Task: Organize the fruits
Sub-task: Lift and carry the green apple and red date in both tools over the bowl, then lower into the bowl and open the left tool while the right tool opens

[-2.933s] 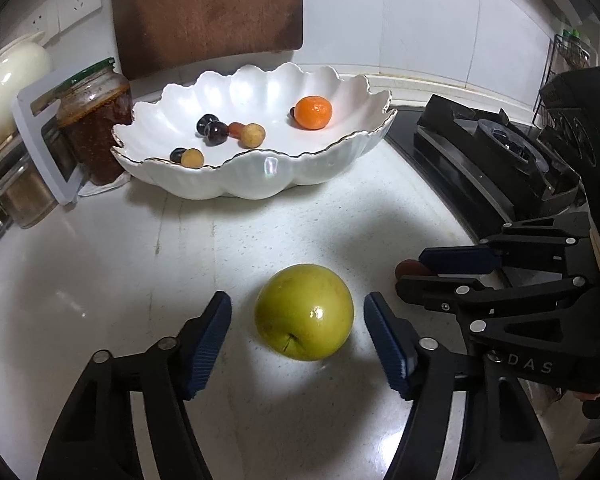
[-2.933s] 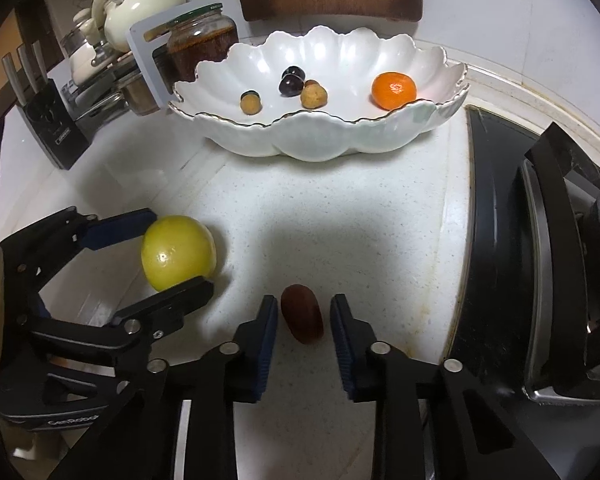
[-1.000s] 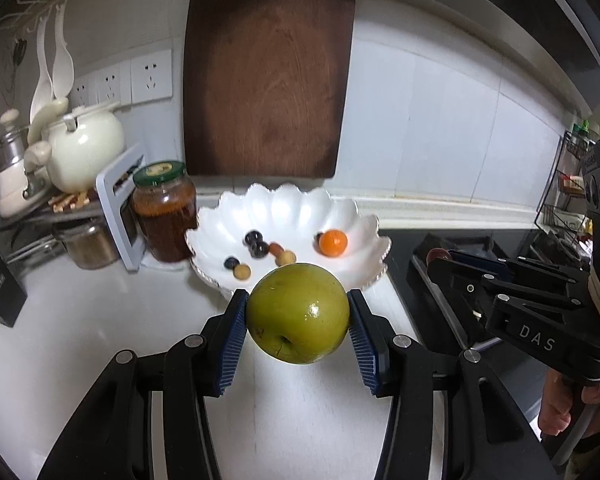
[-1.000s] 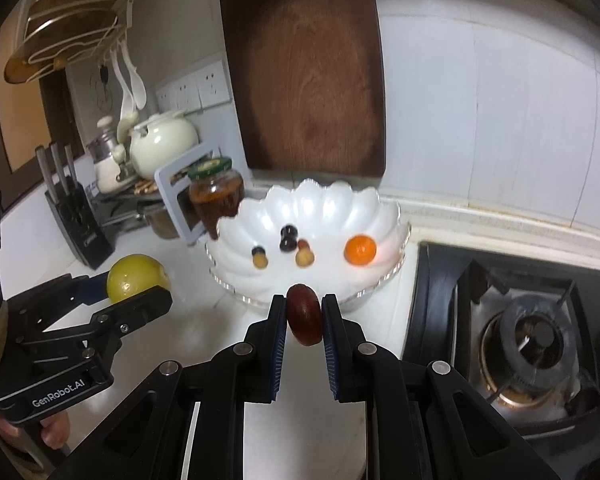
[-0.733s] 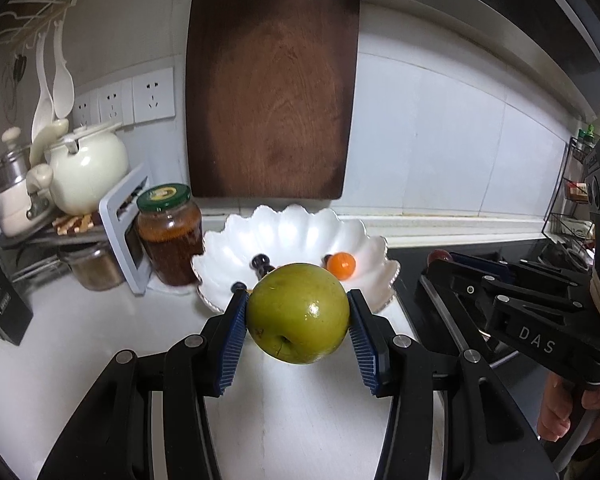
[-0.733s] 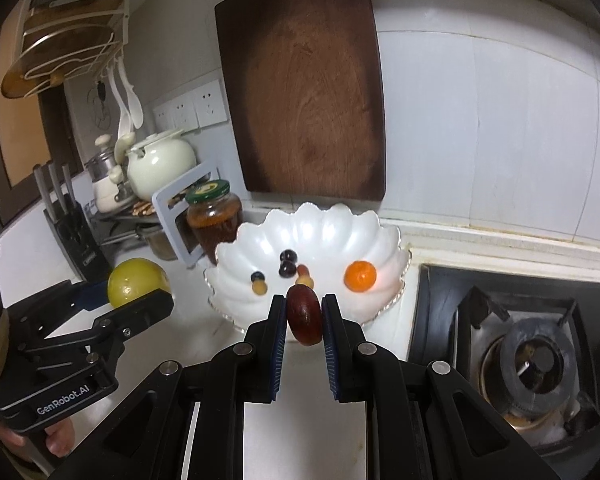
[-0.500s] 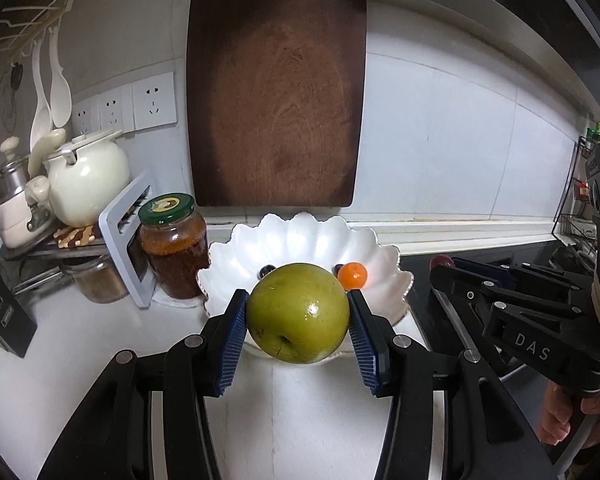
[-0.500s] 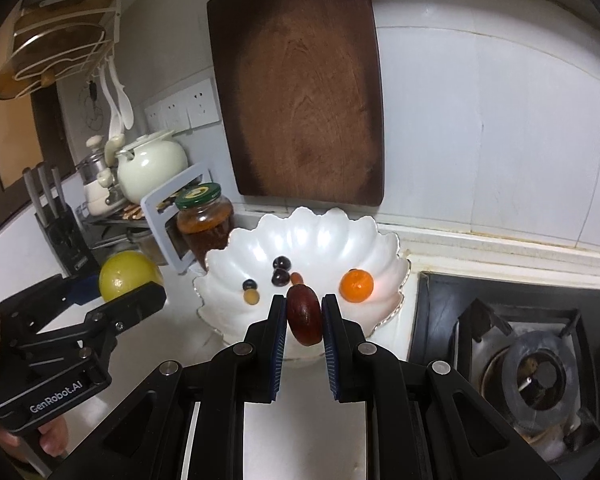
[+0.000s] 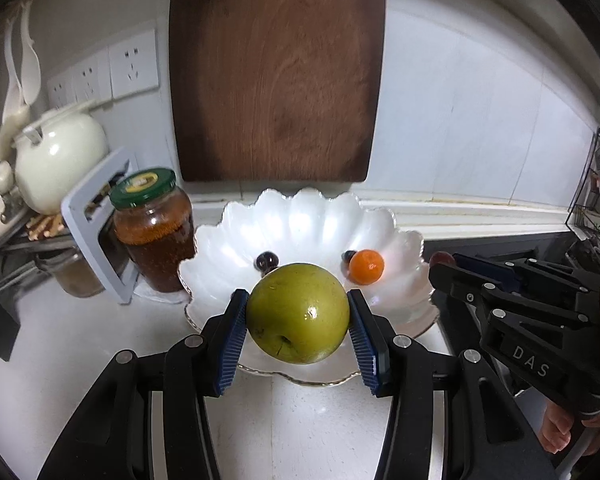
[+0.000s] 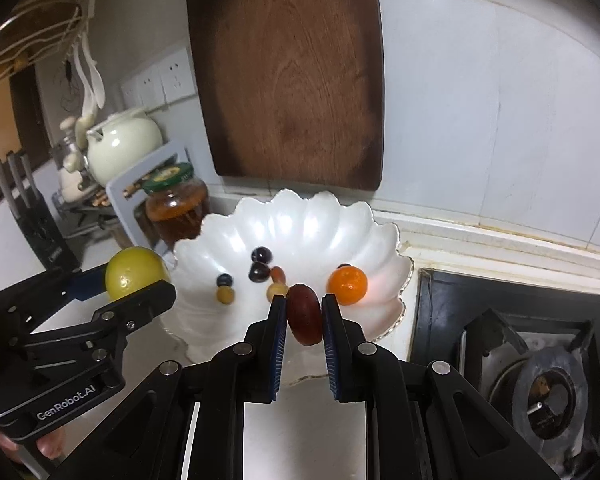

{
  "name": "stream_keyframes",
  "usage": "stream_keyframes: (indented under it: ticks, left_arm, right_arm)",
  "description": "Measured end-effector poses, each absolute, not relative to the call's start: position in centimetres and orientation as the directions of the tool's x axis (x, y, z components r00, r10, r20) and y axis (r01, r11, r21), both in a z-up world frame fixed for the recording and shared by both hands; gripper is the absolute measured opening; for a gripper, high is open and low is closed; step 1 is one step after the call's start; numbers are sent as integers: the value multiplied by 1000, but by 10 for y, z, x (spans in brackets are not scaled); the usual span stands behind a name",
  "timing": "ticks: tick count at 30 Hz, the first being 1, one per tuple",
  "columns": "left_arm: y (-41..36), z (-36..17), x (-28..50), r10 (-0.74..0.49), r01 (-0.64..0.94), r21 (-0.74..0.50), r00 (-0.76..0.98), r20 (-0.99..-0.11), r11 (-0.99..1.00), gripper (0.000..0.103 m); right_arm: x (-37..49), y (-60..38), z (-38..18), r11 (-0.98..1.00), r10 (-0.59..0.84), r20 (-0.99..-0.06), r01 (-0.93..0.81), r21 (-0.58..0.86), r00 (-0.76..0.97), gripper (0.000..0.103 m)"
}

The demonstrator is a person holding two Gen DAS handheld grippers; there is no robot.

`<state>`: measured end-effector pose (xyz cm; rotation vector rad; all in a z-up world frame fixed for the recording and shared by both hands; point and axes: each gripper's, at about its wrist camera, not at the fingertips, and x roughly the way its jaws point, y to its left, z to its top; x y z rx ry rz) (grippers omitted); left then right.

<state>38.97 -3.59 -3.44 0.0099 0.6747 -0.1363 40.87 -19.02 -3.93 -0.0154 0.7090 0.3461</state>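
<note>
Holding a round green apple clamped between the blue pads of your left gripper, partly open around it, lifted off the counter in front of the white scalloped ceramic bowl. Your right gripper is pinched nearly closed on a small dark-red oval fruit, also up at the bowl's near rim. Bowl sits at the counter's back edge w/ a small orange mandarin and a few dark and tan berries inside. Brown-filled glass jar w/ green lid just left of the bowl, black gas stove right of it.
</note>
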Motion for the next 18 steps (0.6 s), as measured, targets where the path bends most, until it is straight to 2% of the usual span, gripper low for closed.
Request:
stream_keyframes:
  ticks: [18]
  left_arm:
    - [-39,-86,444,-80,103,-15,657,-749,995,49]
  right_arm:
    - [454,-177,-87,946,255,-749,-317,64,611,19]
